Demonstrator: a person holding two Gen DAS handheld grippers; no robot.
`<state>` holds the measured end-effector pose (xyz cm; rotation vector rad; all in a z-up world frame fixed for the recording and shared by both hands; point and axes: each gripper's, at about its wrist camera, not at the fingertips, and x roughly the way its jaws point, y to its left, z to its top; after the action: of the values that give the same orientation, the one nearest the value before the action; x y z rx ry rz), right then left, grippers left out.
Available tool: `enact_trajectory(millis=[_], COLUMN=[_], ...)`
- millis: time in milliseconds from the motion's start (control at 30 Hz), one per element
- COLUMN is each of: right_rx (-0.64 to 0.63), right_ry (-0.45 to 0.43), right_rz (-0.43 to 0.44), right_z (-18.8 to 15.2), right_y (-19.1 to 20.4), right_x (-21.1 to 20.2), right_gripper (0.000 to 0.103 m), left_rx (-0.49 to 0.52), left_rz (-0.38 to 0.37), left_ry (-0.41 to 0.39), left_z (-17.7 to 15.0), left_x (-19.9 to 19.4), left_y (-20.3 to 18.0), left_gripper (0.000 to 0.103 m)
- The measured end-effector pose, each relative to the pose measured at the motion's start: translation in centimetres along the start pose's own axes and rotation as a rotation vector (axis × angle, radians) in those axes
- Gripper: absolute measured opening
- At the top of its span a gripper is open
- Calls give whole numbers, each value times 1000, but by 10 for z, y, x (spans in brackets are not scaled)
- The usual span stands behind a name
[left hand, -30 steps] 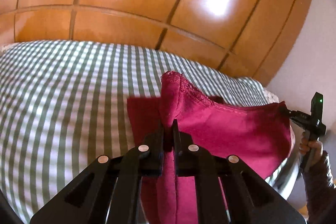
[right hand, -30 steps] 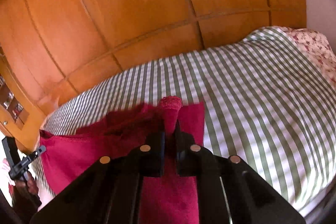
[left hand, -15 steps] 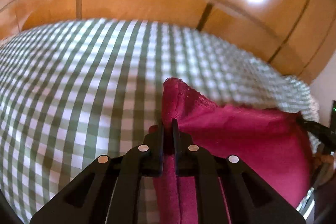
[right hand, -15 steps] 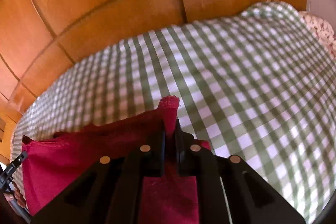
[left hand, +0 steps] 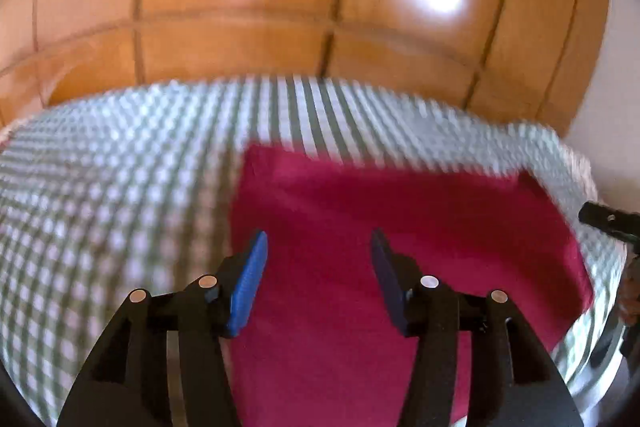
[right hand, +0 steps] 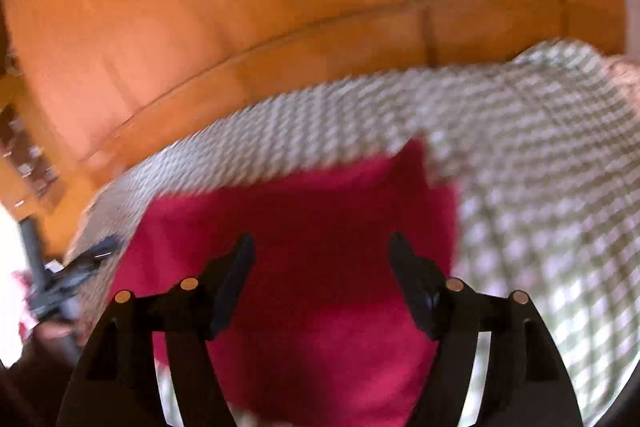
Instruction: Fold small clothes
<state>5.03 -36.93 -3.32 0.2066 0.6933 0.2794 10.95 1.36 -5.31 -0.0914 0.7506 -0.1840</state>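
Note:
A crimson cloth [left hand: 400, 227] lies flat on the green-and-white checked bed cover [left hand: 100, 207]. It also shows in the right wrist view [right hand: 320, 227]. My left gripper [left hand: 318, 247] is open and empty above the cloth's left part. My right gripper [right hand: 322, 251] is open and empty above the cloth's middle. The right gripper also shows at the right edge of the left wrist view [left hand: 608, 223], and the left gripper at the left edge of the right wrist view [right hand: 80, 267]. Both views are blurred by motion.
A glossy orange wooden panelled wall [left hand: 320, 7] rises behind the bed. The checked cover [right hand: 540, 187] spreads wide to the right. A flowery fabric [right hand: 628, 75] peeks at the far right. A white wall [left hand: 608, 107] stands at the right.
Both grippers have opened and let go of the cloth's raised corners. The cloth now lies flat on the bed. Both grippers have pulled back from it.

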Motion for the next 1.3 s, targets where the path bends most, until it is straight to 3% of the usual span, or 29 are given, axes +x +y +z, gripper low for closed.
enact_trajectory(millis=[67,133,167,200,233,267,300,433,567,633,700,800,933,1067,1200,1300], right_rx=[52,145,207,279,318,312,268,162,87,75,93,154,112,65,-33,-118], right_ry=[33,17,6,0,-11,-24,-58,-66,-8,39,81,42,13,-61,-36,8], right_rz=[-67,-111,-91,-63,-36,-47,-112,-49,-45,-117,-253,-211,-308,-193,-71,-108], right_z=[-18,-28,-33,-36,-37,-36,-37,-46,-63,-75,-84,-94,-87,-68,-61,-70], right_y=[-14,-41,-58,-72,-77,-75,-67,-41,-25,-29,-45,-62,-48,-19,31,65], right_x=[10,11,10,5,-3,-12,-26,-53,-47,-32,-14,-14,-32,-52,-32,0], right_gripper=[69,65,45,35,35,50,70,65,62,59,58,60,64,65,65,63], left_rx=[-10,34,54,63,65,58,47,26,53,73,86,107,49,45,49,77], left_rz=[31,56,70,82,95,95,84,13,-19,17,22,37,11,-21,-51,2], left_ry=[84,58,56,57,58,57,53,4,37,72,91,81,78,43,69,99], left_z=[-13,-20,-20,-19,-17,-14,-13,-21,-40,-51,-59,-59,-53,-56,-70,-79], left_x=[24,27,24,21,15,9,1,-38,-46,-37,-29,-28,-44,-61,-60,-49], left_y=[7,7,4,1,-1,-1,0,-2,-11,-10,-7,-9,-7,-10,-18,-20], left_gripper=[52,52,52,52,52,52,52,52,52,52,52,52,54,60,69,69])
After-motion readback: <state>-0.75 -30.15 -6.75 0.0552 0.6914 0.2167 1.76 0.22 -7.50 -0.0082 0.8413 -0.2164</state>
